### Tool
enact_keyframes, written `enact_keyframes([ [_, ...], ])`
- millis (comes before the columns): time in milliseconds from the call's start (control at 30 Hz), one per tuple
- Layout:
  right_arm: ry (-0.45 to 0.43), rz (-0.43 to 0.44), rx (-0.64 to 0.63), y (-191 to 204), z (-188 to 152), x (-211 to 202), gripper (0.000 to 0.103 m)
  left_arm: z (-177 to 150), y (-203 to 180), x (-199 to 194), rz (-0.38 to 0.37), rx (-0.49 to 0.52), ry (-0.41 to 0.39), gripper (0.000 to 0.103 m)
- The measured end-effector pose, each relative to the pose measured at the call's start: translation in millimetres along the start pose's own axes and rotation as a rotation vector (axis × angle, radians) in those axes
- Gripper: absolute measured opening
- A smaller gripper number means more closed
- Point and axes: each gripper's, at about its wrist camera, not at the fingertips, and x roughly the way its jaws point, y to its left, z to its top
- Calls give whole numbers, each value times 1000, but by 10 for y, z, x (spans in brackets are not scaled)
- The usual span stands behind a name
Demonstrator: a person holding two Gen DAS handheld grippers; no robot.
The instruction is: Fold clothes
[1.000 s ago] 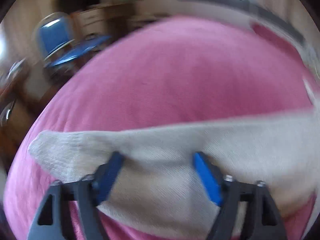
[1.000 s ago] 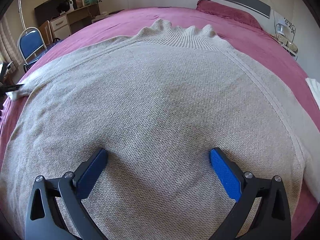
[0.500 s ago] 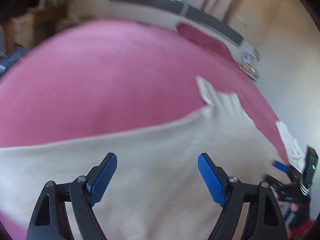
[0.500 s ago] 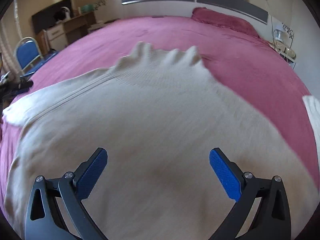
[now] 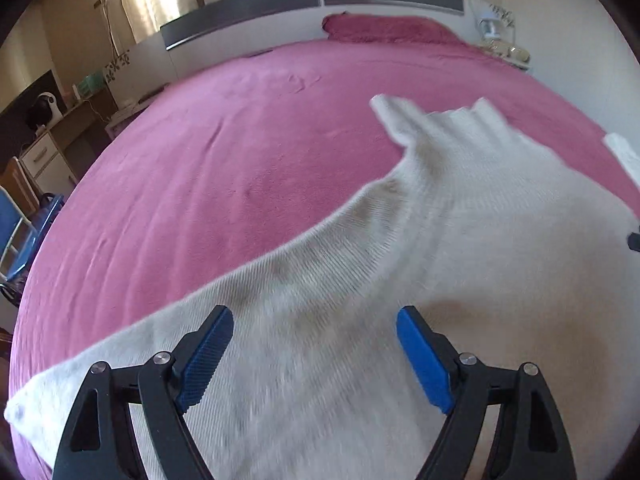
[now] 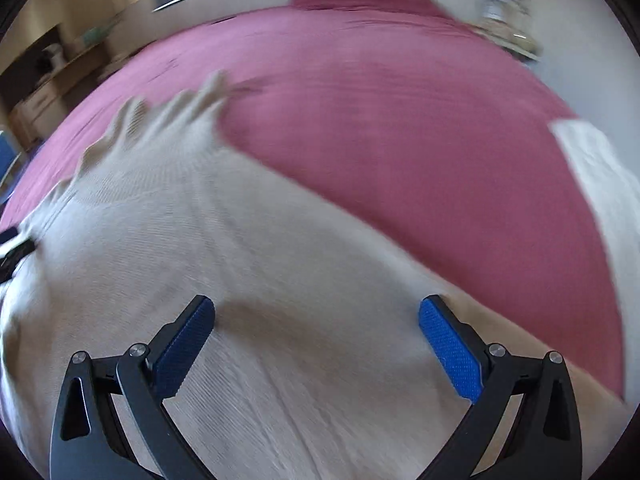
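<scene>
Sweater lies spread flat on the bed, ready for folding; both tongs hover wide, empty.

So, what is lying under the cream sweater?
The pink bedcover shows around the cream sweater, so the sweater lies on it. Anything beneath the knit itself is covered.
</scene>
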Motion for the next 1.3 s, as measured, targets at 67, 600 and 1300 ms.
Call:
enact_keyframes([
  [67,-53,67,0,87,-132,-270,103,-178,-13,-252,-28,-4,-19,91],
  [600,69,116,-126,728,-1733,-1238,103,-1664,660,-1303,-111,-320,103,103],
  [1300,182,49,-323,1305,-3288,-2030,103,-2702,-890,-1798,-83,71,257,103],
])
